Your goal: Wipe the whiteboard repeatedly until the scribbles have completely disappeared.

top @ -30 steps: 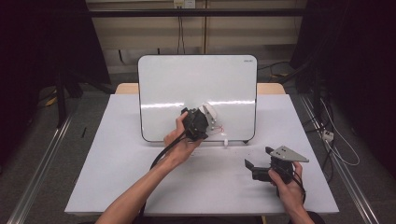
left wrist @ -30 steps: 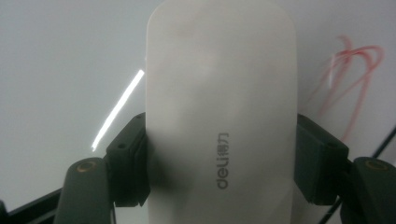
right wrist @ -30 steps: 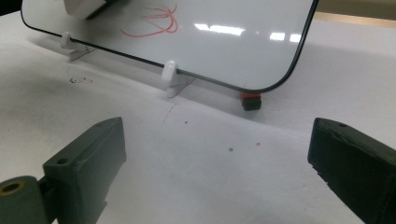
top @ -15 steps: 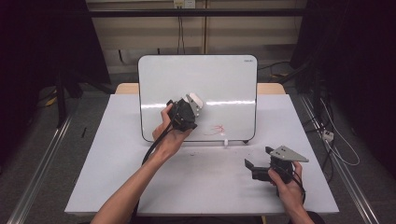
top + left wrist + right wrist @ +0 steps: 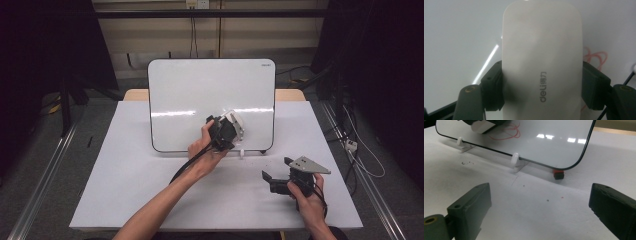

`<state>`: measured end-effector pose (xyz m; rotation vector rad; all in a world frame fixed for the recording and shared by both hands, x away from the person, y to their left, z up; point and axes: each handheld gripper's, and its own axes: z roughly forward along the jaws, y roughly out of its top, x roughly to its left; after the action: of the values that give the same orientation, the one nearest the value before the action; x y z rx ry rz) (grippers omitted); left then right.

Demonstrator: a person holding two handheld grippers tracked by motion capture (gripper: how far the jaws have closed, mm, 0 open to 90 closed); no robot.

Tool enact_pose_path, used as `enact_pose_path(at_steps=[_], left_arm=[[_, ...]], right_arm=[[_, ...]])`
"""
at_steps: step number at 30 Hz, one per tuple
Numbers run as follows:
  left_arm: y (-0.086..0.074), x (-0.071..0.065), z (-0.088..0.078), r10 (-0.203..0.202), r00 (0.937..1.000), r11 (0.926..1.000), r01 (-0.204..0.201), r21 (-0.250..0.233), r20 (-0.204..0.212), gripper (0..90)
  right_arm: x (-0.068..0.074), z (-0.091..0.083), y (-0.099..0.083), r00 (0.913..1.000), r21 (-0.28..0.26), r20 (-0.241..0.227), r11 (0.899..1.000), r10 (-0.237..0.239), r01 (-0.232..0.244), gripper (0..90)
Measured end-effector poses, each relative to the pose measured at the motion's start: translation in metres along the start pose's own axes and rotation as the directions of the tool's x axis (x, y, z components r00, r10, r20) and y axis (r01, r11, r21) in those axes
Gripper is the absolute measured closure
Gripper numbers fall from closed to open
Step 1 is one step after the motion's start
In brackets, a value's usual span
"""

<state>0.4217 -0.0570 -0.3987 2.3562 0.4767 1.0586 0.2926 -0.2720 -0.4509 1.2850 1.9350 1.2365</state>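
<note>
One white eraser sits clamped between the left gripper's jaws, pressed to the whiteboard's lower right area beside red scribbles. Its forearm reaches diagonally up from the table's near edge. Near the table's right near corner, the right gripper rests low, jaws apart and holding nothing.

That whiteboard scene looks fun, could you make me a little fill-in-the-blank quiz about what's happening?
1. The left gripper is shut on a white ____.
2. The scribble on the whiteboard is ____ in colour.
3. The right gripper has its jaws ____, holding nothing.
4. The whiteboard stands on the ____.

Missing words: eraser; red; open; table
</note>
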Motion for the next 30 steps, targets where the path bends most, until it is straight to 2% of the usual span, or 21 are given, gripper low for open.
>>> enact_pose_path(at_steps=[3,6,9,10,13,15,16,19,23,25,30], left_arm=[[0.008,-0.006,0.002,0.023,0.9997,0.9997,-0.023,0.006,0.008,31.0],[0.016,-0.013,0.005,0.021,0.9997,0.9998,-0.021,-0.004,0.012,31.0],[0.024,-0.022,0.008,0.041,0.9990,0.9991,-0.041,-0.008,0.018,31.0],[0.026,-0.024,0.008,0.065,0.9977,0.9979,-0.065,0.003,0.022,31.0],[0.034,-0.033,0.011,0.079,0.9966,0.9968,-0.079,0.000,0.023,31.0],[0.038,-0.039,0.012,0.107,0.9940,0.9943,-0.107,-0.005,0.025,31.0],[0.038,-0.041,0.012,0.128,0.9917,0.9918,-0.128,0.000,0.017,31.0],[0.036,-0.040,0.012,0.131,0.9910,0.9913,-0.131,-0.012,0.027,31.1],[0.028,-0.043,0.009,0.188,0.9820,0.9821,-0.188,-0.007,0.015,31.1],[0.022,-0.041,0.007,0.190,0.9816,0.9818,-0.190,-0.005,0.023,31.1],[0.006,-0.034,0.003,0.170,0.9853,0.9854,-0.170,0.004,0.015,31.1]], right_arm=[[0.000,0.000,0.000,1.0000,-0.002,-0.002,1.000,-0.001,0.001,4.1],[0.000,0.000,0.000,1.0000,-0.001,-0.002,1.000,0.001,-0.001,4.1],[0.000,0.000,0.000,1.0000,-0.002,-0.003,1.000,0.001,-0.001,4.1],[0.000,0.000,0.000,1.0000,-0.001,-0.003,1.000,0.001,-0.001,4.1],[0.000,0.000,0.000,1.0000,-0.001,-0.003,1.000,0.000,0.000,4.1],[0.000,0.000,0.000,1.0000,0.001,-0.004,1.000,0.004,-0.004,4.1],[0.000,0.000,0.000,1.0000,-0.001,-0.005,1.000,0.003,-0.003,4.1],[-0.001,-0.001,-0.001,1.0000,-0.002,-0.008,1.000,-0.003,0.003,4.1],[-0.001,-0.001,-0.001,1.0000,-0.002,-0.006,1.000,-0.001,0.001,4.1],[0.000,-0.001,-0.001,1.0000,-0.001,-0.008,1.000,-0.002,0.002,4.1],[0.000,0.000,-0.001,1.0000,0.001,-0.005,1.000,0.003,-0.003,4.1]])
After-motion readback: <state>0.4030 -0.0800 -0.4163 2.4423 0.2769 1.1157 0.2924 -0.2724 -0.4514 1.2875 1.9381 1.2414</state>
